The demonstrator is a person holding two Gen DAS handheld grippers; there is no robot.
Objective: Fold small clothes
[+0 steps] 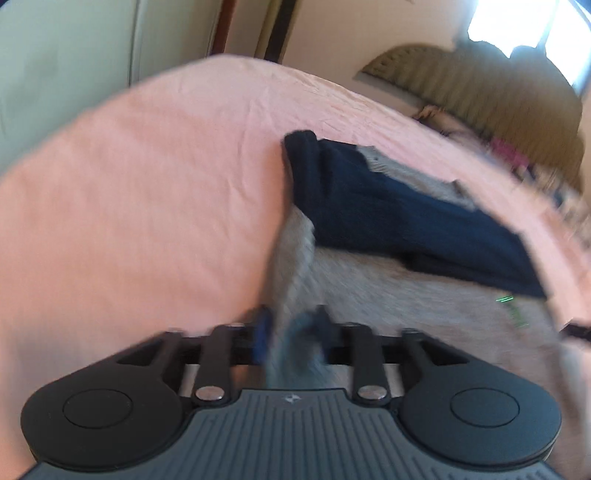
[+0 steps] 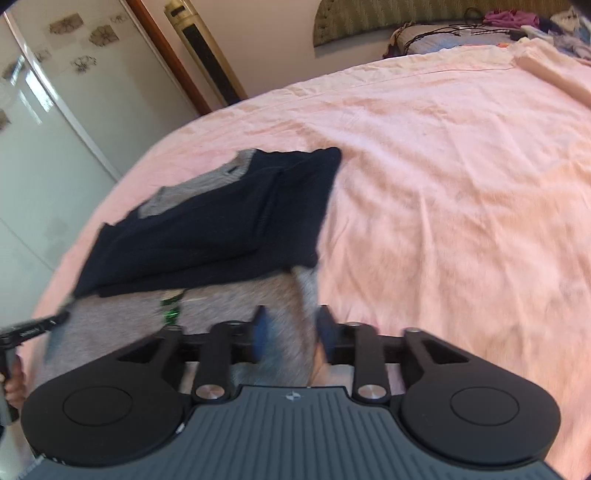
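A small grey sweater (image 1: 369, 288) with navy sleeves (image 1: 388, 221) folded across it lies on the pink bed sheet (image 1: 129, 203). My left gripper (image 1: 291, 330) sits at the sweater's near left hem. Its blue pads stand apart and grey fabric lies loosely between them. In the right wrist view the same grey sweater (image 2: 236, 295) and its navy sleeves (image 2: 221, 221) lie left of centre. My right gripper (image 2: 292, 332) is over the near right hem, pads apart, with grey cloth in the gap. The picture is blurred around both sets of pads.
The pink sheet (image 2: 443, 221) stretches wide to the right of the sweater. A headboard (image 2: 369, 18) and a pile of clothes (image 2: 517, 18) lie at the far end. A wardrobe (image 2: 44, 147) stands to the left. A hand (image 2: 14, 384) holds the other gripper's handle.
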